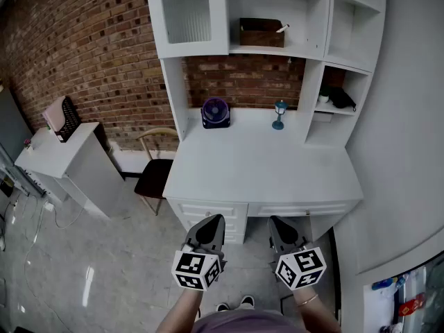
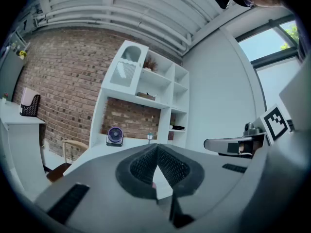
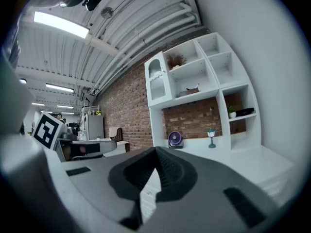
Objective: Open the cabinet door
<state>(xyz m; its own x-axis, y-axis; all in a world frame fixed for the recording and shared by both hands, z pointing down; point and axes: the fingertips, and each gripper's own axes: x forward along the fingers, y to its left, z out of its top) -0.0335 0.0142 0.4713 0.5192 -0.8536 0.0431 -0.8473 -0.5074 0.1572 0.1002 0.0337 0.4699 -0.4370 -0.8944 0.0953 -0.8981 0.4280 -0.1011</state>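
Observation:
A white desk with a shelf hutch stands against a brick wall. The cabinet door, with an arched frosted panel, sits shut at the hutch's upper left; it also shows as the door and the door in the gripper views. Both grippers hover in front of the desk's front edge, well short of the door. My left gripper is shut with nothing in it. My right gripper is shut and empty too. Their tips meet in the left gripper and right gripper views.
On the desk top stand a purple fan and a small blue lamp. A brown box fills the shelf beside the door. A wooden chair and a white side cabinet stand to the left. Drawers face me.

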